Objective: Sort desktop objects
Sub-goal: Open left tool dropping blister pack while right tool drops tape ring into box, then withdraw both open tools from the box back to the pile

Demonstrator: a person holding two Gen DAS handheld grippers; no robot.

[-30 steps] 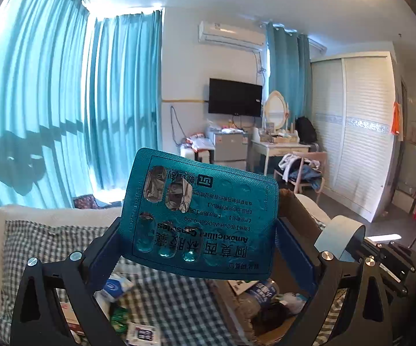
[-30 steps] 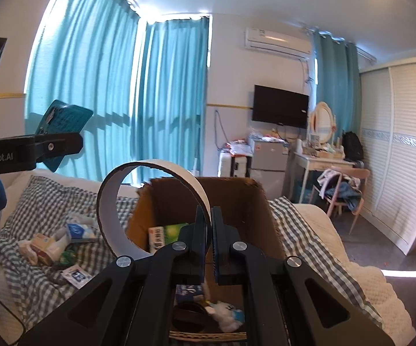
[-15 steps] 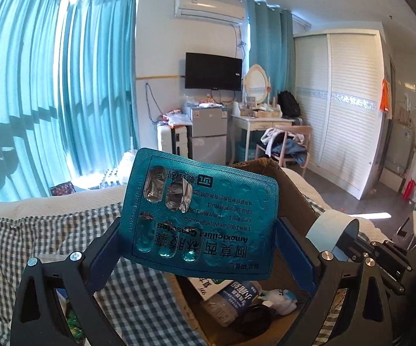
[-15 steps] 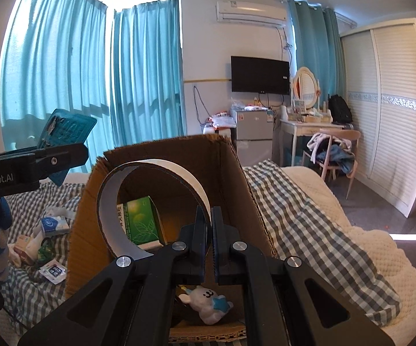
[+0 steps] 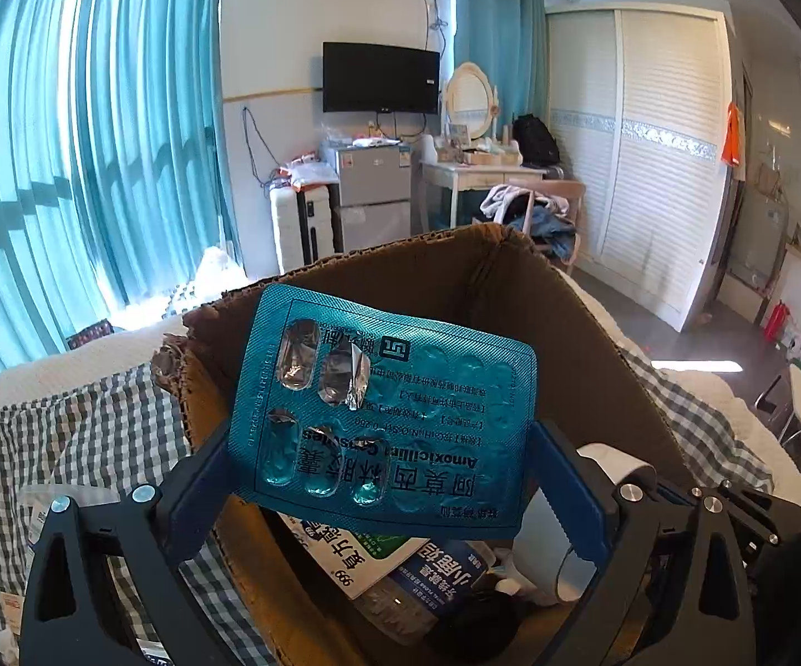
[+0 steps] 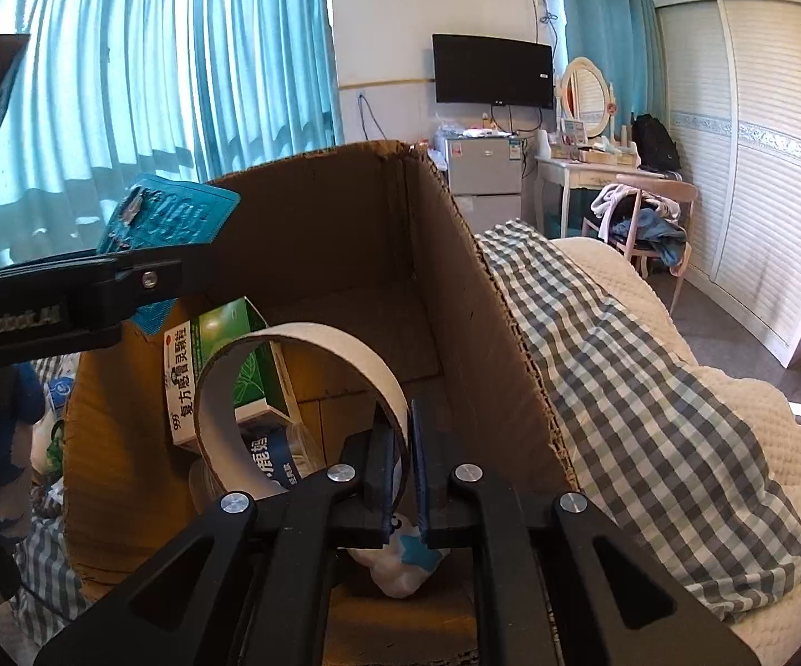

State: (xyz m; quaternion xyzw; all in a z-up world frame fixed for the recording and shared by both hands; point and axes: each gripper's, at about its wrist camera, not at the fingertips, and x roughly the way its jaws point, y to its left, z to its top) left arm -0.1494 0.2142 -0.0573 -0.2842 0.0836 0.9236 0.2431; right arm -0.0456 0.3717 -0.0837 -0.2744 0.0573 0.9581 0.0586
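Observation:
My left gripper (image 5: 384,477) is shut on a teal blister pack of capsules (image 5: 395,405) and holds it over the open cardboard box (image 5: 583,344). The pack also shows in the right wrist view (image 6: 173,222), above the box's left wall. My right gripper (image 6: 403,444) is shut on a white tape ring (image 6: 300,388) and holds it inside the top of the box (image 6: 500,333). In the box lie a green medicine carton (image 6: 223,366), a plastic bottle (image 5: 422,583) and a small white toy (image 6: 400,560).
The box stands on a bed with a blue checked sheet (image 6: 622,366). Several small packets lie on the sheet left of the box (image 5: 40,510). Curtains, a TV, a dresser and a wardrobe stand far behind.
Both grippers have moved toward and over the box with their loads. The blister pack went from above the sheet to above the box opening. The tape ring has dropped lower into the box.

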